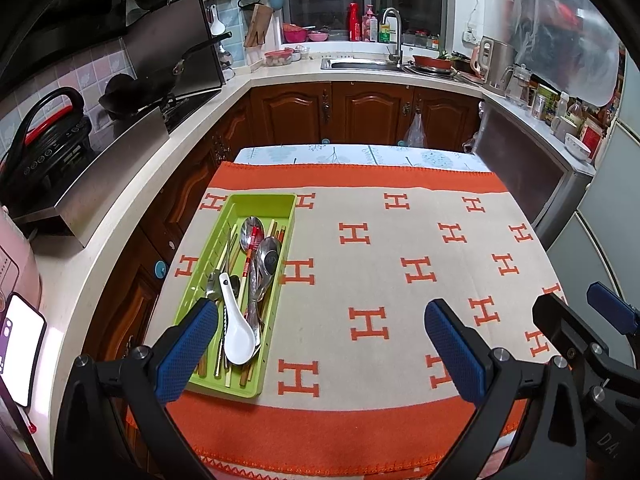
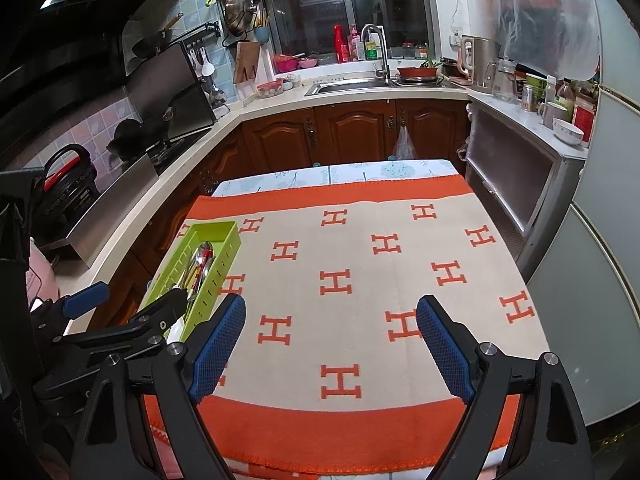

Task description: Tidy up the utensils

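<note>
One table (image 2: 400,170) fills the middle of the kitchen, covered by an orange-bordered beige blanket (image 1: 380,248) printed all over with large orange letters "H", the only writing that can be read; labels on the bottles along the far counter are too small to make out. Wooden cabinets (image 1: 360,108) and a sink (image 1: 360,64) lie behind the table. At the table's left edge lies a lime-green utensil tray (image 1: 240,208), long and narrow with slotted side walls, running lengthwise away from the cameras. Inside it are a white ceramic soup spoon (image 1: 236,332) at the near end, bowl up, two metal spoons (image 1: 266,258) with bowls towards the far end, a red-patterned handle (image 1: 250,250) lying across them, and several wooden and metal chopsticks (image 1: 276,230) beneath. The left gripper (image 1: 320,320) hangs low over the near end of the table, its jaws spread wide and holding nothing, its left blue pad (image 1: 188,344) over the tray's near end. The right gripper (image 2: 332,320) sits just beside it over bare blanket, jaws likewise spread wide and empty, well apart from the tray.
</note>
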### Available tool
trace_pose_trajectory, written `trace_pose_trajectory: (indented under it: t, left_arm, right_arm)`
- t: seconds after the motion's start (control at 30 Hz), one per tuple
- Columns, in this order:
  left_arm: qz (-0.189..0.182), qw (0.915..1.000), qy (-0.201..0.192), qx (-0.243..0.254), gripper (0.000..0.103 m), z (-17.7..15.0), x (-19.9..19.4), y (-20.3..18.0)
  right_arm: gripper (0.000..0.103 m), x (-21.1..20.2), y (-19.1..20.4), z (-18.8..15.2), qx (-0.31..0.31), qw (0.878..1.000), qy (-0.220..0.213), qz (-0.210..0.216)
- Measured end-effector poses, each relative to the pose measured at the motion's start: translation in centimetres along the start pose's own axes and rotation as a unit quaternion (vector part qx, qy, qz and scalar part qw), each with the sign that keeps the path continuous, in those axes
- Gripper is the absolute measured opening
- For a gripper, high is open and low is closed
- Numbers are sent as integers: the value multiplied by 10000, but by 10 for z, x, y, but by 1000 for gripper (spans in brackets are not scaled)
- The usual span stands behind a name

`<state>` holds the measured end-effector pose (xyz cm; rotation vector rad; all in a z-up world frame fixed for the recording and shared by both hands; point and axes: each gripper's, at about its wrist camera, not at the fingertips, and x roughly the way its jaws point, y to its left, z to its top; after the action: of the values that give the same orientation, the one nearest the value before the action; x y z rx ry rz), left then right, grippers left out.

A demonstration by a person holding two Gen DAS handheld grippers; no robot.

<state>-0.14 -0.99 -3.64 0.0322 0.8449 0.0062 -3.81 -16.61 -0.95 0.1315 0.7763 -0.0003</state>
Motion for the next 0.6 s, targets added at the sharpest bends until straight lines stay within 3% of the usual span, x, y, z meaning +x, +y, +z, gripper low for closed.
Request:
trace_pose_trajectory:
  t: [0.6]
  left_arm:
    - [-1,10000,-5,-11,102,0,0,0]
  right_arm:
    - [89,1,0,-1,16,10000,-11,9]
